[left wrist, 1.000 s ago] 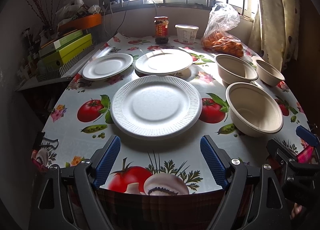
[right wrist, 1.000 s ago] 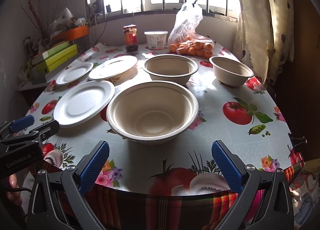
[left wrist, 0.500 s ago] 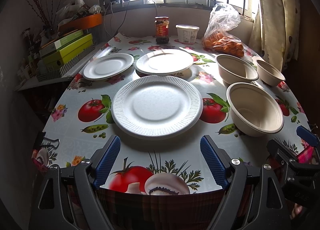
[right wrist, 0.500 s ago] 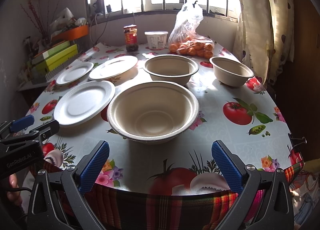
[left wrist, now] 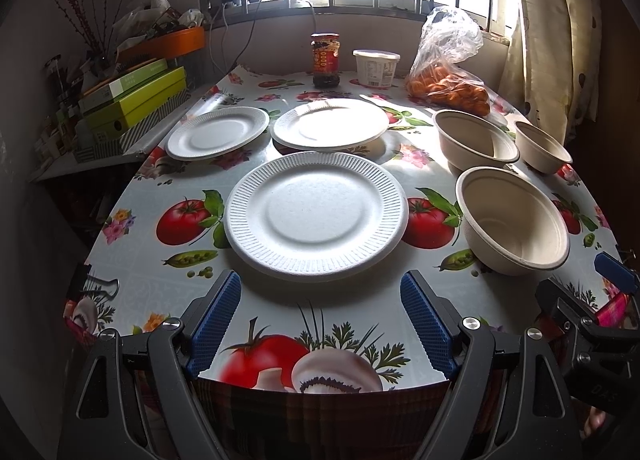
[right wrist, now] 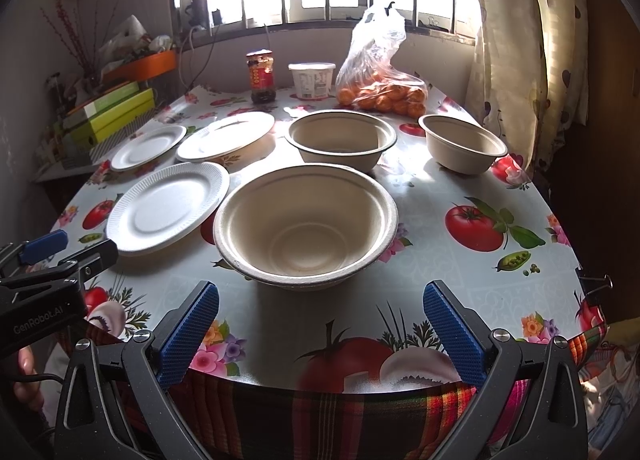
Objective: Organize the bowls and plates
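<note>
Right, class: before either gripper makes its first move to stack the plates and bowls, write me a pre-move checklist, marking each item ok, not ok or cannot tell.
1. Left gripper open, holding nothing: ok.
2. Right gripper open, holding nothing: ok.
3. Ribbed plate lies flat ahead of the left gripper, top bare: ok.
4. Largest bowl upright, nothing inside, ahead of the right gripper: ok.
5. Plates and bowls already stacked: not ok; the three plates and three bowls are spread over the table.
6. Whether the smooth plate sits on something: cannot tell.
</note>
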### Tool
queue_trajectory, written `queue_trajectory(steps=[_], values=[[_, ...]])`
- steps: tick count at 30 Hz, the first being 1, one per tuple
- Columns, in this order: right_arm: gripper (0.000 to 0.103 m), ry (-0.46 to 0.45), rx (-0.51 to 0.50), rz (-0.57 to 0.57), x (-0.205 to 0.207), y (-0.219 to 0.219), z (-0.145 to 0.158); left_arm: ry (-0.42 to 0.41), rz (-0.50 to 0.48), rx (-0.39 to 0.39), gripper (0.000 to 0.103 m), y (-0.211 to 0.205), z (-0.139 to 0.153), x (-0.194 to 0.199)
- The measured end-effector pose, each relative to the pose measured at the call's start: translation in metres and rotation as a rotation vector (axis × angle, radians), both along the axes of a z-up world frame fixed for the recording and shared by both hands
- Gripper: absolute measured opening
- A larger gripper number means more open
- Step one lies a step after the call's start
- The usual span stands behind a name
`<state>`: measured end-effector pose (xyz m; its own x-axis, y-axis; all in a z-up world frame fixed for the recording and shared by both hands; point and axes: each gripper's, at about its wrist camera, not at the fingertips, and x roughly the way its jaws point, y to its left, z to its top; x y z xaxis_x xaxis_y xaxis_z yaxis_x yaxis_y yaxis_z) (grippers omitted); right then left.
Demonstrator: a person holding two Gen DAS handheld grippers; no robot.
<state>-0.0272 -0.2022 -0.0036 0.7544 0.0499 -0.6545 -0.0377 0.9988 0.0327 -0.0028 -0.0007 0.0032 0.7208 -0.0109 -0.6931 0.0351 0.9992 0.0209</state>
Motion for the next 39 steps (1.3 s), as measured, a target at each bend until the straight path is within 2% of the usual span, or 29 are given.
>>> queue_trajectory(steps=[7, 15, 19, 24, 30, 33, 35, 39], values=[[0.103, -0.021, 0.011, 0.016, 0.001, -0.003, 0.004, 0.005, -0.006, -0.039, 0.082, 0.008, 0.001, 0.003], [0.103, -0.090, 0.045, 0.099, 0.006, 0.001, 0.026, -0.023, 0.036, -0.054, 0.082, 0.027, 0.011, 0.008], [0.103, -0.095, 0.076, 0.145, 0.023, 0.002, 0.041, -0.029, 0.073, -0.074, 0.082, 0.049, 0.016, 0.015], [0.103, -0.093, 0.032, 0.195, 0.052, 0.015, 0.051, 0.008, 0.107, -0.089, 0.082, 0.074, 0.014, 0.030], [0.103, -0.056, 0.010, 0.276, 0.088, 0.043, 0.059, 0.030, 0.124, -0.144, 0.082, 0.095, 0.011, 0.047], [0.103, -0.032, 0.055, 0.307, 0.106, 0.056, 0.057, 0.060, 0.119, -0.201, 0.082, 0.103, 0.005, 0.058], [0.103, -0.003, 0.088, 0.307, 0.118, 0.064, 0.053, 0.071, 0.131, -0.209, 0.082, 0.106, 0.002, 0.063], [0.087, 0.065, 0.134, 0.288, 0.138, 0.076, 0.041, 0.080, 0.146, -0.234, 0.081, 0.114, -0.001, 0.073]])
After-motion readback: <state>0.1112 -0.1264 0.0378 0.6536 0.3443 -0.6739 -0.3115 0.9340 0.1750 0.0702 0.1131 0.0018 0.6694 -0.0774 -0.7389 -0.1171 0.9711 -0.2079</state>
